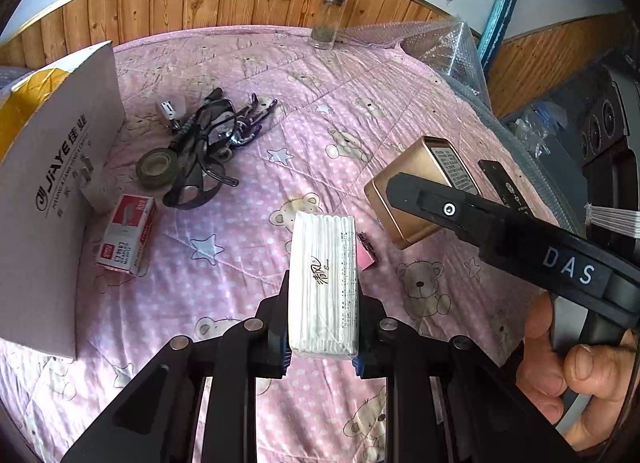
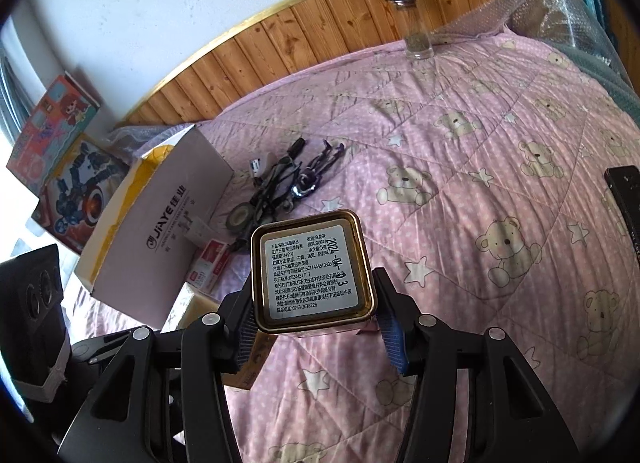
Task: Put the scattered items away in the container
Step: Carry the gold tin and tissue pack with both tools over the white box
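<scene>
Holding a white tissue pack (image 1: 323,283) between its two pads, the left tool (image 1: 323,343) is closed on the pack's near end, the pack raised above the pink bear-print bed (image 1: 400,111) and pointing forward. Beside it, the right tool (image 2: 316,327) carries a gold tin (image 2: 314,271), label side towards its camera; its jaws stand on either side of the tin, the left pad against it, though the right pad looks slightly off the wall, so the grip may be loose. A person's hand (image 1: 568,367) works that tool's handle. Just beyond the tissue pack a small pink object (image 1: 368,253) lies on the quilt, and a black flat item (image 1: 502,183) lies past the tin. Further left, a red-and-white staple box (image 1: 128,233) rests just beside the white cardboard box (image 1: 56,191), which I take to be the container. Beyond that sit a roll of dark tape (image 1: 158,167) and a tangle of spectacles and cords (image 1: 212,135), with a glass jar (image 1: 330,15) upright at the far edge. Judging by this, the tidying is early: two items are lifted but not yet in the container, and several are still scattered.
</scene>
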Tool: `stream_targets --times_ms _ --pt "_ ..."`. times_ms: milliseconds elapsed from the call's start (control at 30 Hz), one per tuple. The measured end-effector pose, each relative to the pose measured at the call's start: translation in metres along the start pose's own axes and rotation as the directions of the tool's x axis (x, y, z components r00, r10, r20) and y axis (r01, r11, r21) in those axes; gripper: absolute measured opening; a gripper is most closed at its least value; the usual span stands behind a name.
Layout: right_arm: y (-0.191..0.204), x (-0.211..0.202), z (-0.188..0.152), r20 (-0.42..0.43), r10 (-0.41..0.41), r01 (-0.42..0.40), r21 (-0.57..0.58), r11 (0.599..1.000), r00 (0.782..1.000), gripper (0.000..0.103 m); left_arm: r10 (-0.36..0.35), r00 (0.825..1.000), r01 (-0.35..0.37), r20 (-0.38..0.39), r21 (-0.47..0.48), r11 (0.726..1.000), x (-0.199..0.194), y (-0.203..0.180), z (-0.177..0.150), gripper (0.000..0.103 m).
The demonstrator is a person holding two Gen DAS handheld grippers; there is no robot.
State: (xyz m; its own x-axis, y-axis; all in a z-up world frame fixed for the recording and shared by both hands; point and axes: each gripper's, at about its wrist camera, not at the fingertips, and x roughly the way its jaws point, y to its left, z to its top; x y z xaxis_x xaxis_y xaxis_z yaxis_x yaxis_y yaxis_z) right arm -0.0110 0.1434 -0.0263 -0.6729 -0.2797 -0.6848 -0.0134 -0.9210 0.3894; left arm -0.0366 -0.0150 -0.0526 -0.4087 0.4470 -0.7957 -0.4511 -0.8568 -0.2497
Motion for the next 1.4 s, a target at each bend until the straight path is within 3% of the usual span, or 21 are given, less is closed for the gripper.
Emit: stream_targets --times_ms 133,267,400,600,867,1100,1400 --pt "0.01 -0.02 -0.001 0.028 0.0 0.0 -0.01 1.0 1.0 0.055 0.015 0.999 -0.014 0.044 -0.027 1.0 -0.026 0.011 0.0 0.023" --pt "0.002 -0.036 0.0 0.038 0.038 -0.04 0.055 0.998 0.999 0.055 0.03 0.996 -0.026 0.085 -0.052 0.998 -0.048 0.022 -0.001 0.023" --pt "-0.003 -0.046 0.002 0.039 0.096 -0.101 0.131 0.986 0.995 0.055 0.014 0.993 -0.006 0.115 -0.063 0.998 -0.067 0.027 -0.006 0.023" --pt "0.02 -0.054 0.005 0.038 0.127 -0.131 0.128 0.983 0.991 0.055 -0.002 0.988 0.014 0.153 -0.078 0.997 -0.089 0.037 -0.009 0.023" --pt "0.078 -0.049 0.004 0.014 0.175 -0.176 0.039 0.984 0.984 0.055 -0.003 0.979 0.024 0.205 -0.101 0.995 -0.12 0.056 -0.011 0.023" --pt "0.132 -0.035 0.0 -0.019 0.182 -0.183 -0.073 0.98 0.983 0.055 0.058 0.974 -0.029 0.221 -0.132 0.991 -0.143 0.079 -0.011 0.023" --pt "0.17 -0.02 0.004 -0.043 0.19 -0.194 -0.139 0.971 0.981 0.055 0.1 0.968 -0.059 0.231 -0.175 0.983 -0.162 0.108 -0.008 0.023"
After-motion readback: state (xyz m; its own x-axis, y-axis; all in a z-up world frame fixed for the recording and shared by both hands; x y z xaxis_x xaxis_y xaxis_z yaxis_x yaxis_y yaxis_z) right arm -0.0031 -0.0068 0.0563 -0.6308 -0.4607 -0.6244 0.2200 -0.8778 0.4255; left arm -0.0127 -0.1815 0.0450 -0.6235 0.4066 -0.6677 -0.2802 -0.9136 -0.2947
